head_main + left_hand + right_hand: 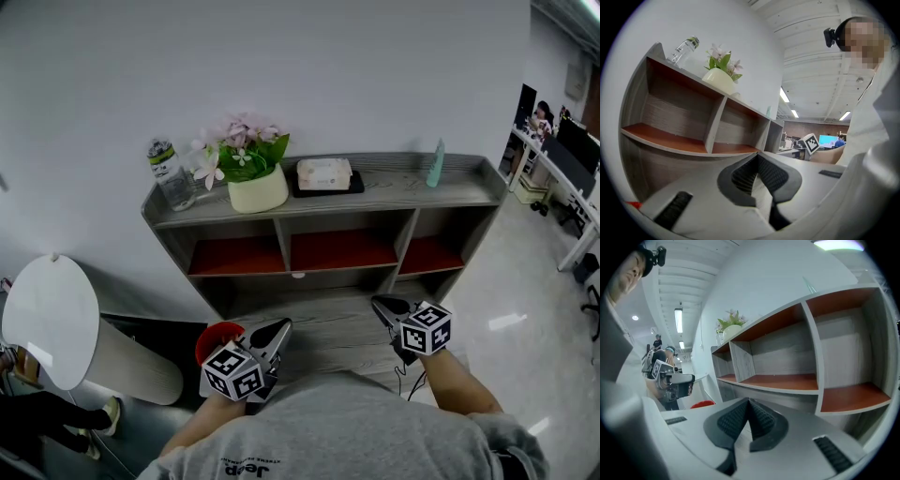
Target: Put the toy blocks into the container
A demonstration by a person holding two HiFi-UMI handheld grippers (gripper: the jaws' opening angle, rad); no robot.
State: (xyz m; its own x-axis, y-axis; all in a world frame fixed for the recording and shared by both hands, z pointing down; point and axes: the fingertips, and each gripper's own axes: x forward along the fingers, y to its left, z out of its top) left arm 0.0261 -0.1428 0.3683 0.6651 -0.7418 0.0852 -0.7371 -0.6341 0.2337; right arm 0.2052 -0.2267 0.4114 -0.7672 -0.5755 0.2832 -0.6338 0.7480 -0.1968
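No toy blocks show in any view. A red container (217, 339) stands at the desk's left edge, just left of my left gripper (284, 325); in the right gripper view the red container (702, 404) is a sliver beyond the jaws. The left gripper (757, 155) is shut with its tips together and nothing between them, pointing level along the desk. My right gripper (378, 302) hovers over the desk's right side, tilted slightly down. That gripper (749, 401) is shut and empty too. Each gripper sees the other across the desk.
A grey shelf unit (337, 220) with red-brown compartments rises at the back of the desk (337, 328). On its top stand a water bottle (170, 174), a flower pot (255, 183), a white box (324, 173) and a teal bottle (437, 164). A white round panel (47, 319) lies at left.
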